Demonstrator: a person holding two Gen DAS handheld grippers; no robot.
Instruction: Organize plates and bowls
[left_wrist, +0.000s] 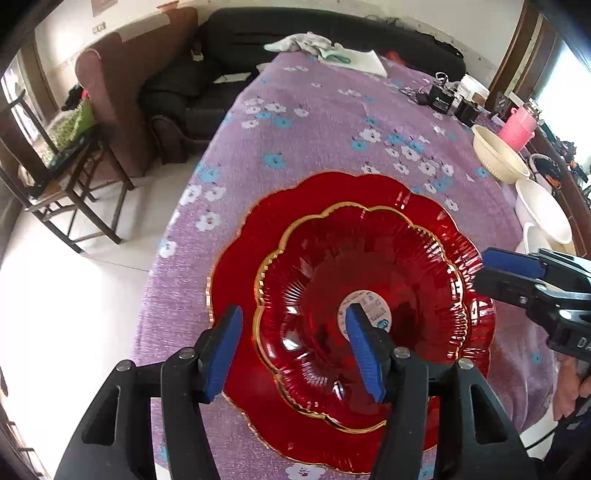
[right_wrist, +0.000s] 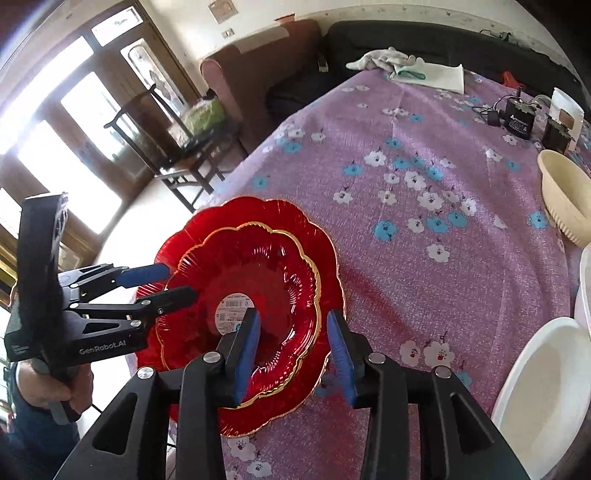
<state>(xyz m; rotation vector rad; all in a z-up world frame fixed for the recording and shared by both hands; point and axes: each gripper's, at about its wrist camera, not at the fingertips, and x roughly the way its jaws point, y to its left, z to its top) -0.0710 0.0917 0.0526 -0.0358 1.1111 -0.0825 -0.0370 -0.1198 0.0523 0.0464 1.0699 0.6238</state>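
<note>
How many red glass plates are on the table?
2: a smaller red plate stacked on the larger red plate, at the tablecloth's near-left edge. More underneath can't be excluded.

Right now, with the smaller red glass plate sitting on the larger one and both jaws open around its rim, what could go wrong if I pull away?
1. The larger red scalloped glass plate lies near the table's left edge; a nudge might push it off.
2. The left gripper and right gripper each straddle the rim of the smaller gold-rimmed red glass plate; a sideways pull could drag it.
3. The white bowl sits beside the right gripper and could get clipped.
</note>
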